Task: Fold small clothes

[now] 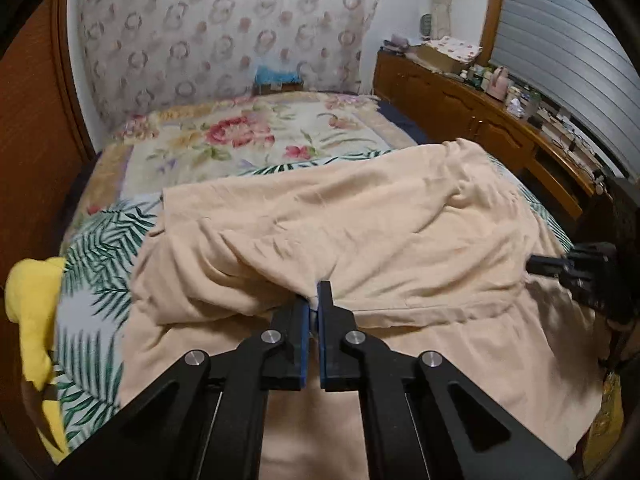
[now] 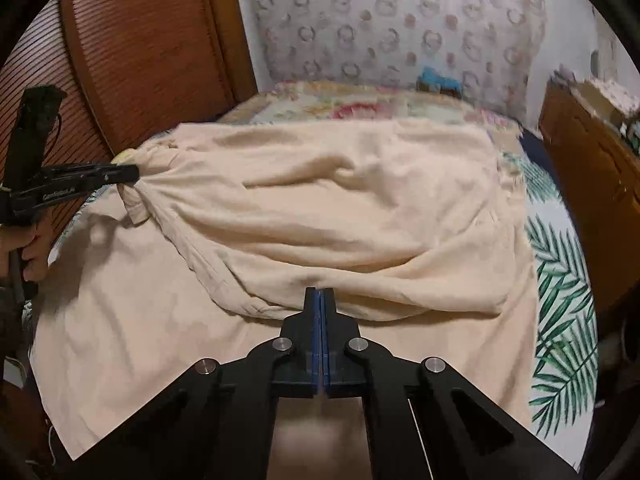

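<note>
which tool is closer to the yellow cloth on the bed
Left. The left tool grips the beige garment on the side where the yellow cloth lies; the right tool is across the garment, farther away.

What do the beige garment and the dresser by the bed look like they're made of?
The beige garment looks like soft matte cotton-type knit: it drapes in loose wrinkles with no sheen, though the fibre is uncertain. The dresser looks like varnished wood: orange-brown, slightly glossy, with carved panels.
</note>
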A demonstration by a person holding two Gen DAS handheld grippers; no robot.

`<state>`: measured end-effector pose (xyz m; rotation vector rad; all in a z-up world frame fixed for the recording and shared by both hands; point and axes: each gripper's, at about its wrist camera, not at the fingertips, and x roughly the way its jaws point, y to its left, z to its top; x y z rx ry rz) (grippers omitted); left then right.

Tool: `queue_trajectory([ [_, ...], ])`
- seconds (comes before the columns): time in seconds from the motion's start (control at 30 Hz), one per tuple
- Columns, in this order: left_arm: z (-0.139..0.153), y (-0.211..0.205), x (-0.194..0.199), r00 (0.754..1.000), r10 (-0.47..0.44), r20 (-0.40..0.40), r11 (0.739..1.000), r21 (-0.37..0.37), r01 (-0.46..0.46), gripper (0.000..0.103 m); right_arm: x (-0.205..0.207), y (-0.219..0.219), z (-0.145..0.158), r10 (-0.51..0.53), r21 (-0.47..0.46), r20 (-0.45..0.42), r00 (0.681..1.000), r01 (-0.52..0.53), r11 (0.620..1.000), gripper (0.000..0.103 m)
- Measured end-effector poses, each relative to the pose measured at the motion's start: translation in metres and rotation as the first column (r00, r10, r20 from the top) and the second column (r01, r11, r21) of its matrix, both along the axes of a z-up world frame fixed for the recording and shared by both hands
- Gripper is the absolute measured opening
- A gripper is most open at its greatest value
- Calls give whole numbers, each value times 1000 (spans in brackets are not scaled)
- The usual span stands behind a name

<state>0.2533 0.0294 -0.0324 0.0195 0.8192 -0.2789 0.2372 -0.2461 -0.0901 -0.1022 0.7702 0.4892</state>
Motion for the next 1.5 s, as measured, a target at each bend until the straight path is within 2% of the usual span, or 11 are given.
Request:
queue_trajectory([
  [0.13,9,2,-20,999,-6,35,1000,18,5,4,-11,-8,8,1,39,45,999,-2,999,0],
  [0.37,23,2,-68,993,-10,114,1000,-27,13,4,-42,-22,27,19,90,113,993,-29,995,0],
  [0.47,30,-1,-93,989,-14,149,999,-35,20,4,-57,-26,26,30,96,122,992,-42,994,0],
  [0.77,40,-7,-147,983,-12,185,997,-73,26,4,-100,-43,27,66,118,132,989,-82,990,0],
  [1.13,34,-6,-217,986,-8,164,994,-107,26,4,-168,-66,38,105,129,108,989,-119,985,0],
  [1.3,14,-4,-222,992,7,123,995,-100,6,4,-185,-67,29,116,122,68,991,-123,985,0],
  [1.5,-14,0,-221,999,16,47,993,-113,-11,4,-178,-68,11,96,100,15,995,-97,990,0],
])
